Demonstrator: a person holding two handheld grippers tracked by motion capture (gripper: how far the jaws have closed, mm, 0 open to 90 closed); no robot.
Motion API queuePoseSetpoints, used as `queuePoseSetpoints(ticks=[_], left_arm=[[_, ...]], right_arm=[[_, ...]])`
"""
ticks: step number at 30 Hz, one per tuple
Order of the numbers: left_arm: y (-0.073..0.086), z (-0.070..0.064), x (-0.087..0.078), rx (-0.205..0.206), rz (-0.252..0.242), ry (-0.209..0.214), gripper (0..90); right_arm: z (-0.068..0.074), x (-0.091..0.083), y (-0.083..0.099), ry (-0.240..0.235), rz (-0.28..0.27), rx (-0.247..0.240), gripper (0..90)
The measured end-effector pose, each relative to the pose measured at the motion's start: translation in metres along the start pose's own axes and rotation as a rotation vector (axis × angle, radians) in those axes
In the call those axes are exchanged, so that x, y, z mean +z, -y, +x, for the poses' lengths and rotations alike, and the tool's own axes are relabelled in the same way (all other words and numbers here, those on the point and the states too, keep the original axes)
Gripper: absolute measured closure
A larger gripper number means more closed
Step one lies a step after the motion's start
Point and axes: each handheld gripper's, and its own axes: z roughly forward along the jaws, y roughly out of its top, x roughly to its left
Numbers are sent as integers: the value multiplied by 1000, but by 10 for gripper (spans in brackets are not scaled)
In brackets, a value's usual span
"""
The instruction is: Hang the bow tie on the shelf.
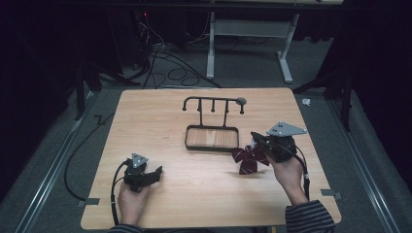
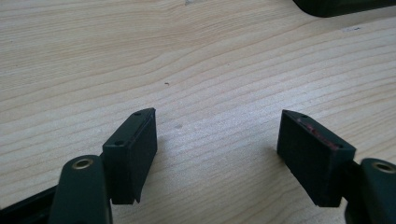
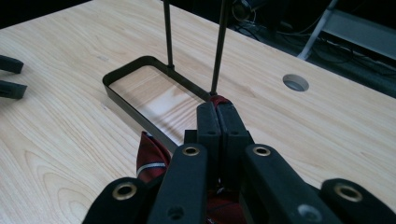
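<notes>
High view shows my right gripper (image 1: pixel 256 140) clamped on a dark red fabric bow with thin pale stripes (image 1: pixel 248 159), which hangs from the jaws just off the near right corner of the black metal stand (image 1: pixel 212 137), a rectangular tray frame with upright rods and a hooked crossbar at the far side. In the right gripper view the two jaws are pressed flat together with a sliver of red cloth at their tips and a striped fold (image 3: pixel 152 161) sagging below on the left. My left gripper (image 1: pixel 154 174) rests on the light wooden table (image 1: pixel 160 116) at the near left, well apart from the stand; in the left gripper view its jaws stand wide apart over bare wood, holding nothing.

I judge the step in hand to be carrying the bow toward the crossbar (image 1: pixel 214 100) to hang it. To do that well I would lift first so the loose folds clear the tray rim, keep the clamp firm since only a little cloth is pinched, and approach a hook from the near side, slowly, without knocking the thin rods.
</notes>
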Motion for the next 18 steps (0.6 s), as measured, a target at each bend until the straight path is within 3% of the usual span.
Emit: queuePoseSetpoints(ticks=[18], left_arm=[[0, 0, 0, 2, 4, -1, 292]], right_arm=[[6, 1, -12, -55, -30, -10, 900]])
